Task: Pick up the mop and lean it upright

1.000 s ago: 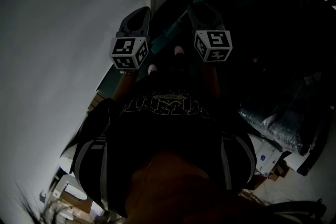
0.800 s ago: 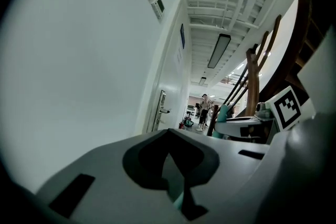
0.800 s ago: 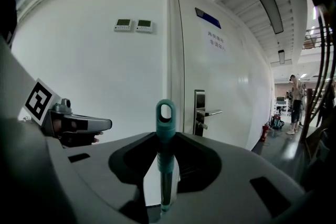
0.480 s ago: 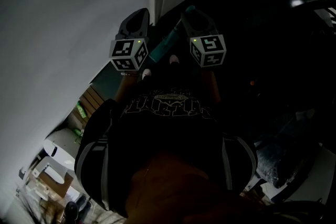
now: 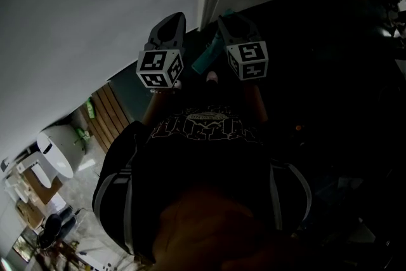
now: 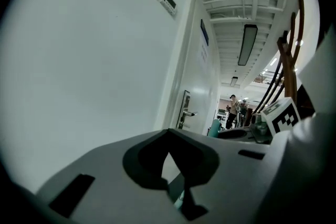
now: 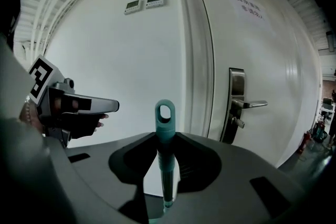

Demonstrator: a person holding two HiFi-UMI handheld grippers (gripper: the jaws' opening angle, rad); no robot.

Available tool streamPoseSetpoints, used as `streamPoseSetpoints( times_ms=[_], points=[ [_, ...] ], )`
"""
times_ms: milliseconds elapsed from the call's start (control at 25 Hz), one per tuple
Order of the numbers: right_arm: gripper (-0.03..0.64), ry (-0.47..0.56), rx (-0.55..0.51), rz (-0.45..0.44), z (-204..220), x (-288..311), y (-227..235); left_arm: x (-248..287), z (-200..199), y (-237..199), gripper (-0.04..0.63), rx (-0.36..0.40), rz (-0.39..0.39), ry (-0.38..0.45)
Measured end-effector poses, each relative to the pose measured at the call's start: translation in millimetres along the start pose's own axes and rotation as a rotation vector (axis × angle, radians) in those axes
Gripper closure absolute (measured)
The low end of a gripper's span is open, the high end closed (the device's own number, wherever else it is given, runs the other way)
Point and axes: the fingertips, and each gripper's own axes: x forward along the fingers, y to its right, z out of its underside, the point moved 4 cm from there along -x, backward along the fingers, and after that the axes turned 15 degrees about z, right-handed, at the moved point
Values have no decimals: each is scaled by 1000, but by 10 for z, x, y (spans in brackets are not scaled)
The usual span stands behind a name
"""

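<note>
White wall (image 7: 105, 60) filling most of the background, with door (image 7: 262, 50) on its right and lever handle (image 7: 247, 105) on it. Right gripper (image 7: 167, 176) clamped on teal mop handle (image 7: 165, 123), held upright between the jaws. Hanging loop at top, in front of wall just left of door frame. Left gripper (image 6: 170, 170) alongside, jaws nearly together, gripping nothing, apart from mop handle.
</note>
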Motion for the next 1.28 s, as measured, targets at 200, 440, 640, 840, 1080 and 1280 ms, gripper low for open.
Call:
streamPoseSetpoints(
  times_ms=[200,440,640,840,1080,1280],
  points=[
    [500,-8,-31,-54,-13,273,-17,-56,-4,-111,549,-12,-79,14],
    [500,-26,-48,-91,1,528,-64,-103,-24,-215,549,-16,-129,24],
    [500,-39,-49,-108,3,727,-120,-135,-44,-293,549,-22,-152,27],
    [500,-57,-50,-109,42,937,-176,-173,-50,-390,549,-24,-171,29],
    [500,-65,-62,-112,57,1087,-269,-254,-58,-510,549,-33,-196,34],
    [500,-60,-65,-101,6,1237,-302,-313,-52,-591,549,-41,-208,35]
  ],
)
